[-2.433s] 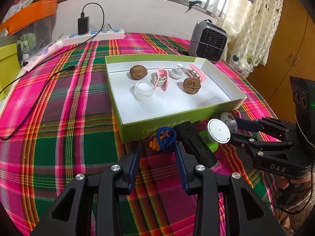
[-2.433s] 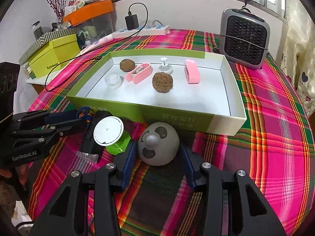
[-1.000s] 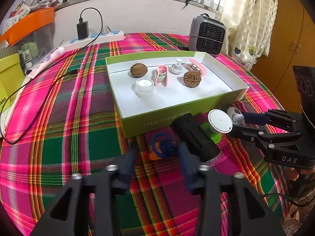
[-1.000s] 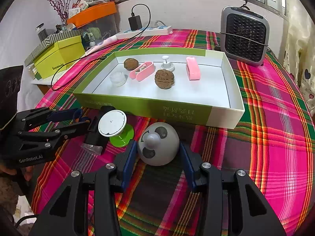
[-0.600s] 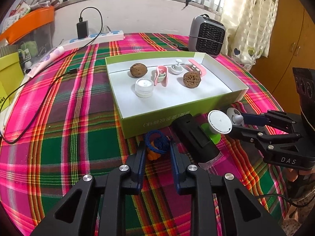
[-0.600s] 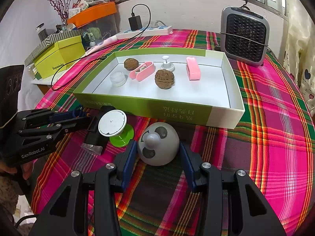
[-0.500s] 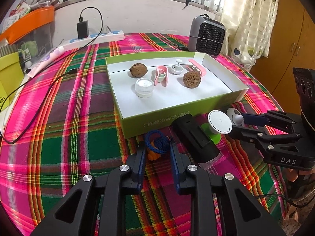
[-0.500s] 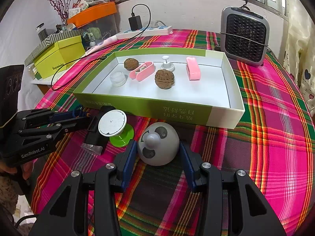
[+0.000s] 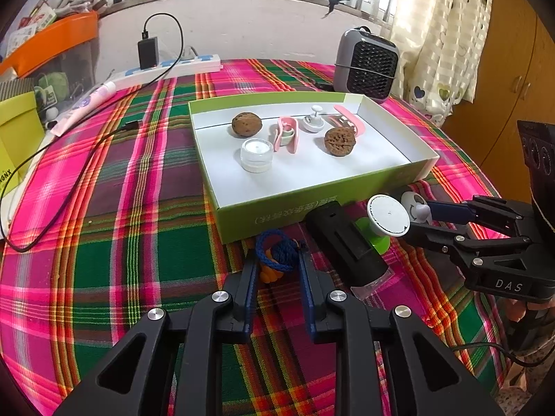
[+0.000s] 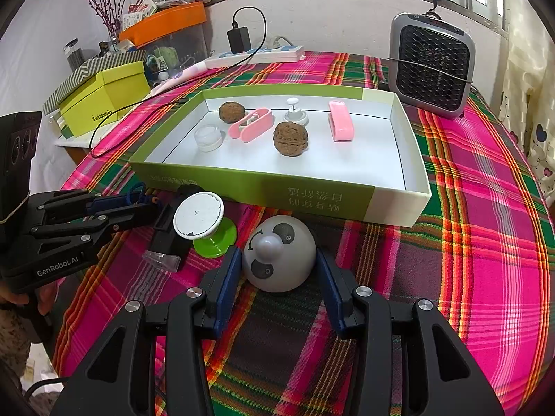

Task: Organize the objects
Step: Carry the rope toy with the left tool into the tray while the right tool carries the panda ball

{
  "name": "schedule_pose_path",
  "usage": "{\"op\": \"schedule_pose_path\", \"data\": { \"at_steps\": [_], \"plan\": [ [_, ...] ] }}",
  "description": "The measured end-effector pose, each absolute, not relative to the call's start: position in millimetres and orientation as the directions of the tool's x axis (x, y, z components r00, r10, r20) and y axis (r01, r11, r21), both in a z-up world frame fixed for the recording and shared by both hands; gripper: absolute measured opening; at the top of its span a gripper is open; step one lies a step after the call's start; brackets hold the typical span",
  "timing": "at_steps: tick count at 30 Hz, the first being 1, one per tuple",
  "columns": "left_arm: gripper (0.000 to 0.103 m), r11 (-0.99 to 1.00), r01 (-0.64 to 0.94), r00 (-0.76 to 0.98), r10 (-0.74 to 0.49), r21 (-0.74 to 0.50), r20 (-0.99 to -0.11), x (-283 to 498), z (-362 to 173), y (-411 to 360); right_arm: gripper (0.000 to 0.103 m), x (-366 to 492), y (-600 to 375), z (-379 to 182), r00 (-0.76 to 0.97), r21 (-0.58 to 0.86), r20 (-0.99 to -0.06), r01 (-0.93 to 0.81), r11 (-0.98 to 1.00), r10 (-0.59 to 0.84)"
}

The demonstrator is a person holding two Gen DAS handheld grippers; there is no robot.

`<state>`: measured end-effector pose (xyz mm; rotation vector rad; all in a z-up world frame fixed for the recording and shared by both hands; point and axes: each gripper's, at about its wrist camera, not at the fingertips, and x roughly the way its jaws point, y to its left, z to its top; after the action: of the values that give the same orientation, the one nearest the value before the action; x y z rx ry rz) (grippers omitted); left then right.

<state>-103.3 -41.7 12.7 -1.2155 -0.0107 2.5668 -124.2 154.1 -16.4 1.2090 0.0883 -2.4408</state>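
Observation:
A blue cord loop with an orange charm [image 9: 277, 253] lies on the plaid cloth just in front of the green box [image 9: 312, 204]. My left gripper [image 9: 276, 260] is shut on it, one pad at each side. A grey-white panda-faced dome [image 10: 282, 267] sits on the cloth before the box's front wall [image 10: 263, 190]. My right gripper [image 10: 277, 256] is shut on the dome, its blue pads against both flanks. The box holds two walnuts [image 9: 340, 141], two pink clips, a white jar [image 9: 256, 154] and a white knob. From the right wrist view, the left gripper [image 10: 149, 206] shows at the left.
A black device with a clear end [image 9: 350, 246] and a white disc on a green base [image 9: 388, 215] lie between the two grippers. A small heater [image 9: 367, 66] stands behind the box. A power strip [image 9: 173, 66] with a black cable and a yellow-green carton [image 10: 104, 97] are at the left.
The left jaws have closed from open onto the blue cord and charm. The right gripper and the dome have stayed where they were.

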Motion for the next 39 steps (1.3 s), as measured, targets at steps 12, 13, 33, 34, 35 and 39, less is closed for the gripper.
{"op": "schedule_pose_path", "data": {
  "at_steps": [12, 13, 33, 34, 35, 39],
  "plan": [
    [0.02, -0.95, -0.28, -0.61, 0.288, -0.139, -0.738, -96, 24, -38, 0.045, -120, 155, -9, -0.552, 0.118, -0.764, 0.392, -0.913, -0.335],
    [0.02, -0.949, -0.282, -0.613, 0.29, -0.14, -0.735, -96, 26, -38, 0.045, -119, 156, -8, -0.553, 0.118, -0.762, 0.392, -0.912, -0.336],
    [0.02, -0.948, -0.278, -0.657, 0.306, -0.155, -0.689, -130, 61, -41, 0.045, -140, 164, 22, -0.603, 0.094, -0.725, 0.392, -0.915, -0.333],
    [0.02, -0.949, -0.273, -0.659, 0.303, -0.156, -0.689, -135, 61, -41, 0.045, -143, 165, 23, -0.604, 0.092, -0.724, 0.391, -0.916, -0.331],
    [0.02, -0.95, -0.271, -0.661, 0.302, -0.157, -0.687, -137, 62, -42, 0.045, -145, 165, 24, -0.607, 0.09, -0.723, 0.391, -0.916, -0.33],
    [0.02, -0.949, -0.268, -0.659, 0.308, -0.169, -0.686, -152, 63, -43, 0.045, -158, 167, 28, -0.615, 0.081, -0.72, 0.386, -0.919, -0.322]
  ]
}}
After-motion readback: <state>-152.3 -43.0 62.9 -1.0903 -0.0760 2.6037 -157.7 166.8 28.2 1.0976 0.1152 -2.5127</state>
